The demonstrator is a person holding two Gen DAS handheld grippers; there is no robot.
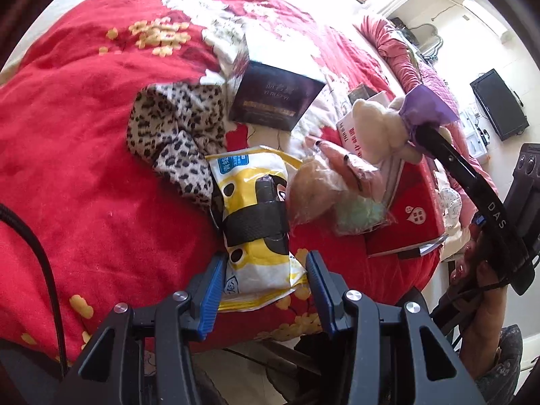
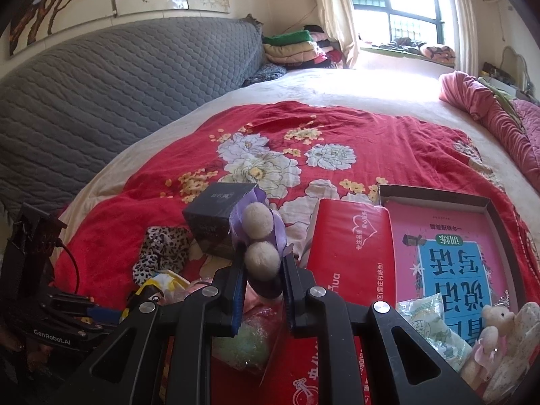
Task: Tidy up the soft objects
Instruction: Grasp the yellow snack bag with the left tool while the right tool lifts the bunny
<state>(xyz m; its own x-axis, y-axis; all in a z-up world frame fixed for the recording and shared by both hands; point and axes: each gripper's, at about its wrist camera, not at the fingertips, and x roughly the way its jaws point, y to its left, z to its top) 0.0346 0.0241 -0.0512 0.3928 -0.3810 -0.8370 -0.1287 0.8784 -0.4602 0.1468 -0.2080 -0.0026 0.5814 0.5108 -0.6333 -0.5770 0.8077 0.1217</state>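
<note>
My right gripper (image 2: 261, 263) is shut on a cream plush bear with a purple dress (image 2: 258, 236) and holds it above the bed; the bear shows in the left wrist view (image 1: 381, 128) too. My left gripper (image 1: 263, 263) is open around the near end of a yellow snack packet (image 1: 256, 222) lying on the red floral blanket (image 1: 84, 168). A leopard-print cloth (image 1: 175, 128) lies left of the packet. A plastic-wrapped plush toy (image 1: 330, 189) lies right of it. A second small bear in pink (image 2: 496, 330) lies at the lower right.
A dark box (image 1: 273, 98) stands behind the packet. A red box (image 2: 351, 253) and an open box lid holding a pink book (image 2: 449, 236) lie to the right. A grey quilted headboard (image 2: 118, 84), folded blankets (image 2: 297, 47) and a pink quilt (image 2: 489, 108) edge the bed.
</note>
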